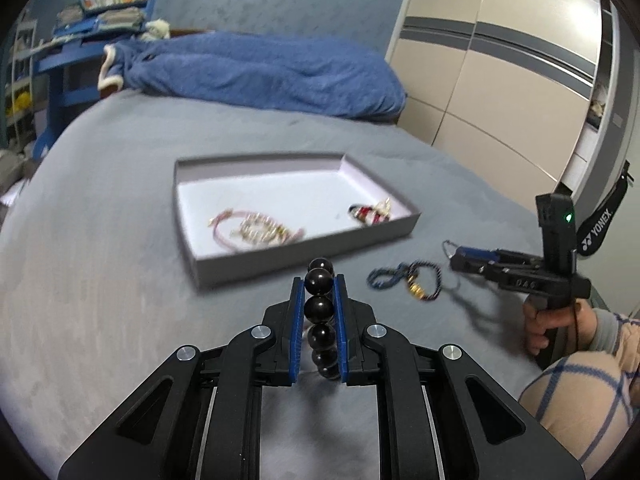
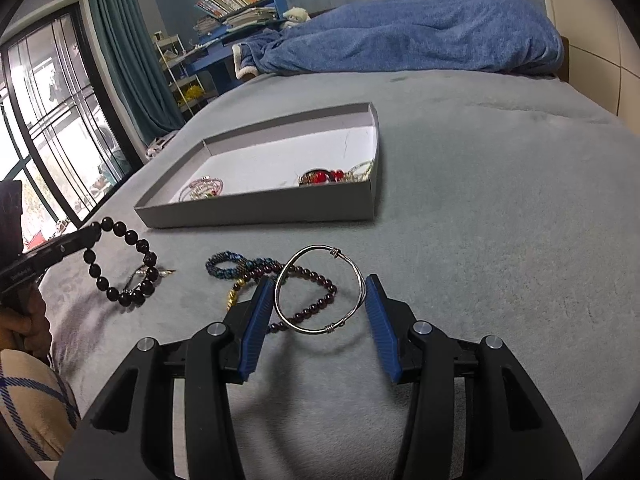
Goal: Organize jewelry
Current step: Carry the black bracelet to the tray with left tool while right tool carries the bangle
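My left gripper (image 1: 319, 280) is shut on a black bead bracelet (image 1: 320, 309) and holds it above the bed, just short of the grey tray (image 1: 304, 254). In the right wrist view the same bracelet (image 2: 120, 260) hangs from the left gripper's tip (image 2: 86, 236). My right gripper (image 2: 320, 292) holds a silver wire bangle (image 2: 320, 290) between its blue pads (image 2: 256, 320), lifted above the bed. The tray (image 2: 260, 210) holds a pink bracelet (image 1: 256, 230) and red bead jewelry (image 1: 366, 214). A blue braided bracelet (image 2: 228, 266), a dark red bead bracelet (image 2: 316, 300) and a gold charm (image 2: 234, 298) lie on the bed.
The grey bed cover (image 2: 480, 220) spreads all around. A blue blanket (image 1: 260, 72) lies at the far end. A wardrobe (image 1: 500, 80) stands to the right, a blue shelf with books (image 2: 240, 4) and a window (image 2: 48, 120) to the left. My knee (image 1: 580, 408) is at the right.
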Demonstrator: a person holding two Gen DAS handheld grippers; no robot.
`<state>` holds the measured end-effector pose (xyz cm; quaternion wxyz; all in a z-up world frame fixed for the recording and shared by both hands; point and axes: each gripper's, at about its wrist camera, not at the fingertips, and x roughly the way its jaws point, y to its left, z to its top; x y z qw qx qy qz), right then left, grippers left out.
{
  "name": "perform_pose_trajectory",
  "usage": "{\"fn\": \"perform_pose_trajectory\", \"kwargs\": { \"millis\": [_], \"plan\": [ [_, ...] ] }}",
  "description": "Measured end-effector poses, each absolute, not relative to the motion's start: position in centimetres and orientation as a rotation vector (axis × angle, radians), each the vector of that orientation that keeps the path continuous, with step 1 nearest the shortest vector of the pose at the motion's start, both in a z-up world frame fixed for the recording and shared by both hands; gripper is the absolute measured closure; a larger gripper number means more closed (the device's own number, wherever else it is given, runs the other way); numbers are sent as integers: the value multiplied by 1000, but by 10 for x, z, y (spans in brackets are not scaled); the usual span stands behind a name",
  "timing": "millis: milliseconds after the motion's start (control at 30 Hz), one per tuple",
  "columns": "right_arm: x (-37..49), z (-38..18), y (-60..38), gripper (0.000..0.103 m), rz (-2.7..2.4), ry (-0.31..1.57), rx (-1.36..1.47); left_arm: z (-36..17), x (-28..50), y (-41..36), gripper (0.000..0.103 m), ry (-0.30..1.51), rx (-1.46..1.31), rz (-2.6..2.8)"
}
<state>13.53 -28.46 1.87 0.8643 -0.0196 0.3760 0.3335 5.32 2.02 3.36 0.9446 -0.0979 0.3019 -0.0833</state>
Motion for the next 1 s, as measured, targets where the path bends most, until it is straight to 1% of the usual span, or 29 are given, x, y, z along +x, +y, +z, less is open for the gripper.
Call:
{"fn": "perform_pose_trajectory", "kwargs": {
  "millis": [333, 533, 767, 1000],
  "plan": [
    [146, 43, -270, 56, 718, 750, -64, 85, 64, 20, 88, 511, -169, -156],
    [160, 54, -252, 56, 736, 739, -88, 103, 82, 27, 88, 474, -167, -136],
    [187, 63, -227, 56, 749, 743, -105, 111, 110, 32, 88, 460, -176, -116],
    [212, 58, -201, 56, 742, 769, -139, 101, 140, 33, 88, 481, -158, -87]
  ]
}}
